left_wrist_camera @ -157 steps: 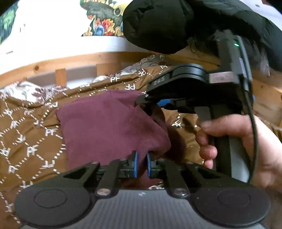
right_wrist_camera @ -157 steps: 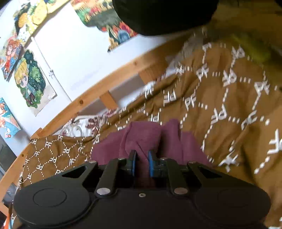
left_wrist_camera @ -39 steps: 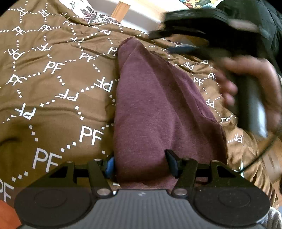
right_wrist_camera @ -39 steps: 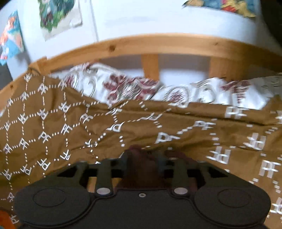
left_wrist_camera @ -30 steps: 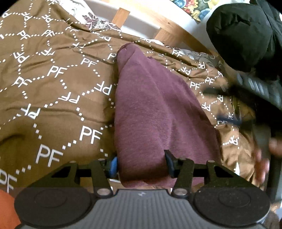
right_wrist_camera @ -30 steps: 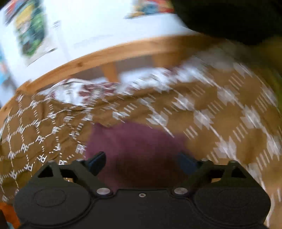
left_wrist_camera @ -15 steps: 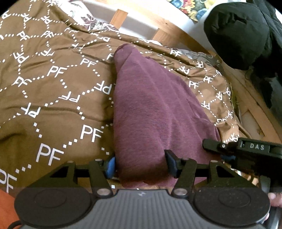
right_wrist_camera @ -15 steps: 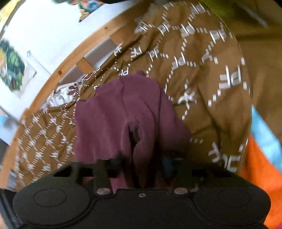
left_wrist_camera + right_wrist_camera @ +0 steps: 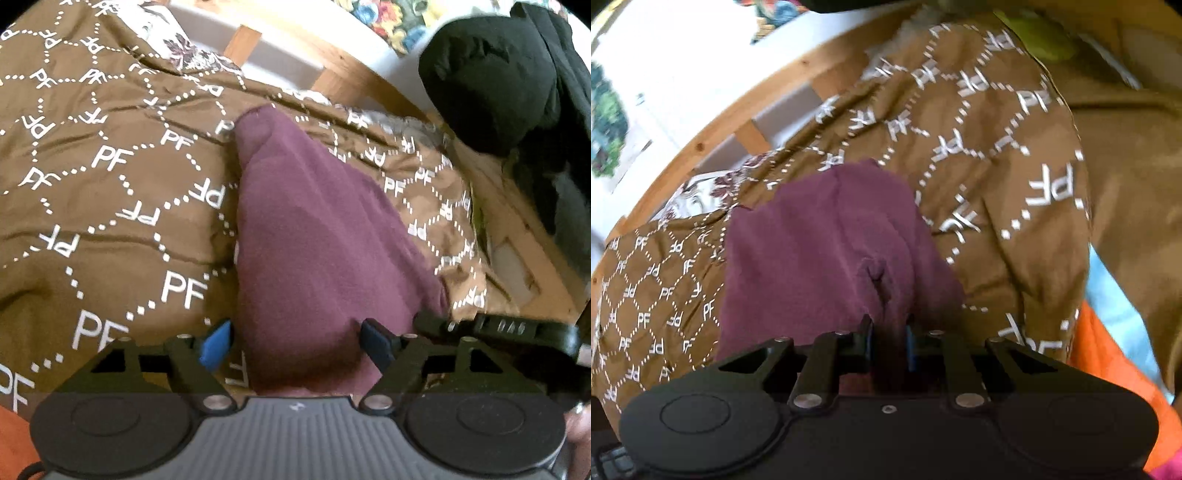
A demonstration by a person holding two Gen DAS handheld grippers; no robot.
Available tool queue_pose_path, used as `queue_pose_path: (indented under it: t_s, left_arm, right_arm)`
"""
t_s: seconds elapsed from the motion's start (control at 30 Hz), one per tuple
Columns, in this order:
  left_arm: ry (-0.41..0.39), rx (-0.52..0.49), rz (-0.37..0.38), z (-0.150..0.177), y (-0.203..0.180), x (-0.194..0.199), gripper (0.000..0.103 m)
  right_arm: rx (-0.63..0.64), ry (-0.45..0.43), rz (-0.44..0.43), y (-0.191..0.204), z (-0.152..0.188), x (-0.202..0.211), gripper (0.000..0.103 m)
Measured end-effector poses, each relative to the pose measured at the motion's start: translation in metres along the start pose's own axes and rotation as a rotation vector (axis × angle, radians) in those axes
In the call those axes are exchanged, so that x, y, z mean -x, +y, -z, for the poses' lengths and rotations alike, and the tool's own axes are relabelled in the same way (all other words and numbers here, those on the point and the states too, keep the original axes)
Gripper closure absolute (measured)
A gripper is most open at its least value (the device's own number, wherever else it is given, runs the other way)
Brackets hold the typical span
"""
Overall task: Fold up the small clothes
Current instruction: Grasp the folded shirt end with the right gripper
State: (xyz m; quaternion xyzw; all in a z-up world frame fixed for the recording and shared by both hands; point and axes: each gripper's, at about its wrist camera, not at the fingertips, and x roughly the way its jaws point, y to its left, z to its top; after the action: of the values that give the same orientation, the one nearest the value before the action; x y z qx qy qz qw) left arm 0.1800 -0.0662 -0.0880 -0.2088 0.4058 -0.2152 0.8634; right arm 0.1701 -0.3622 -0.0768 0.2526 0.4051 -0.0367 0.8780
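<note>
A maroon cloth [image 9: 314, 236] lies folded in a long strip on the brown "PF"-patterned bedspread [image 9: 92, 192]. My left gripper [image 9: 295, 341] is open, its fingers apart on either side of the cloth's near end. My right gripper [image 9: 889, 341] is shut on a bunched fold of the maroon cloth [image 9: 820, 254] at its near right corner. The right gripper's black body [image 9: 495, 326] shows at the cloth's right corner in the left wrist view.
A wooden bed rail [image 9: 332, 74] and a white wall with posters run along the far side. A black jacket [image 9: 491, 77] hangs at the upper right. Orange and light blue fabric [image 9: 1108, 332] lies at the bed's right edge.
My right gripper let go at the far end, swung round to the near right corner and closed on the cloth there. My left gripper stays open around the near end.
</note>
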Motion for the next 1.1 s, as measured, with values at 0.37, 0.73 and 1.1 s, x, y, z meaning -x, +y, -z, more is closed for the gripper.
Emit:
queue_pose_path:
  t_s: [0.37, 0.73, 1.1]
  left_arm:
    - [0.000, 0.140, -0.017, -0.018, 0.026, -0.013, 0.013]
    - [0.027, 0.113, -0.051, -0.012, 0.026, -0.023, 0.001]
    - [0.022, 0.105, -0.066, -0.011, 0.024, -0.026, 0.001]
  right_arm:
    - [0.041, -0.101, -0.002, 0.006, -0.003, 0.010, 0.033]
    - [0.141, -0.238, -0.069, 0.008, -0.041, -0.016, 0.013]
    - [-0.003, -0.108, -0.222, -0.020, -0.066, -0.080, 0.005]
